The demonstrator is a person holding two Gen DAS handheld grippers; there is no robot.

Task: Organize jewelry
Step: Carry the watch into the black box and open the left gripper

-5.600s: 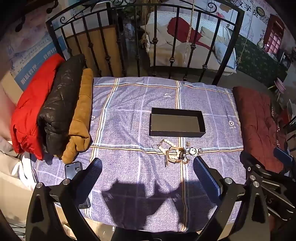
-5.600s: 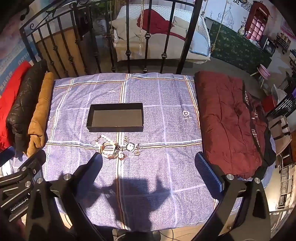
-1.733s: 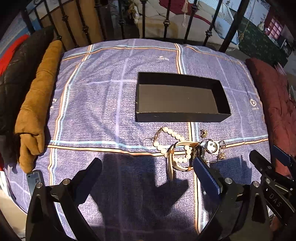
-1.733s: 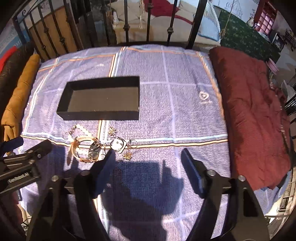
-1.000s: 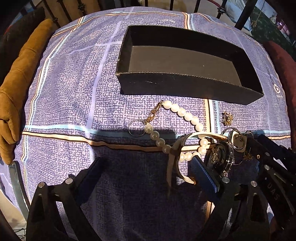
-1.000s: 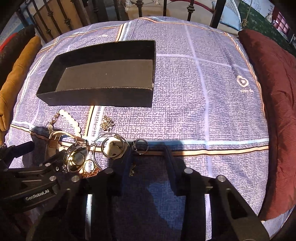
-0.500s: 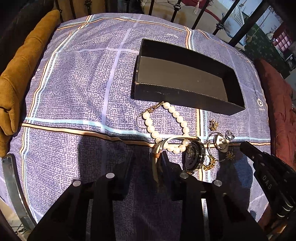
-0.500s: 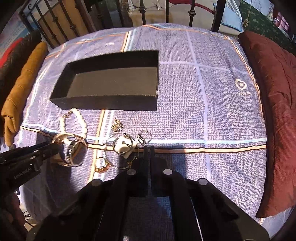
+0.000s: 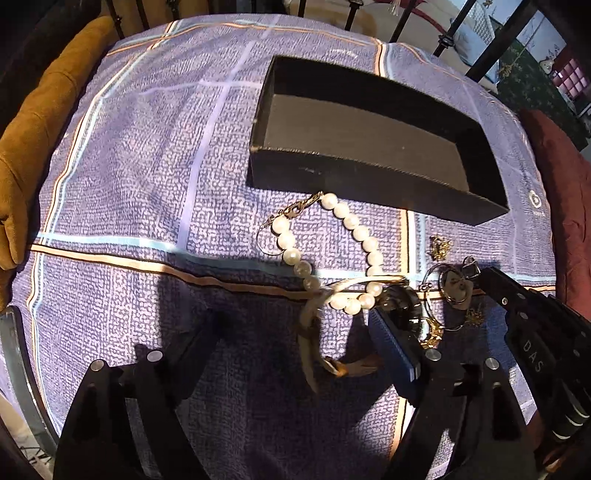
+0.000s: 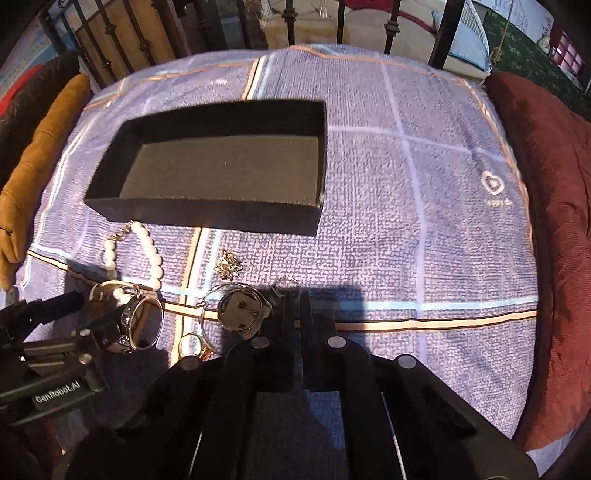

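a blue checked bedcover (image 10: 424, 206) with tan and pale stripes is the landmark. along its left edge lies a mustard-brown garment (image 9: 33, 147), with a black garment (image 10: 33, 107) beyond that. along its right edge lies a dark red quilted cushion (image 10: 554, 206). a black iron railing (image 10: 288, 22) stands behind its far edge

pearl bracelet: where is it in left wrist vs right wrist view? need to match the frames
Left wrist view: pearl bracelet at centre, just below the black box's near wall, its lower end crossing the watch strap.
Right wrist view: pearl bracelet at left of centre, below the box's near left corner, above the watch.
Shared landmark: the open black box.
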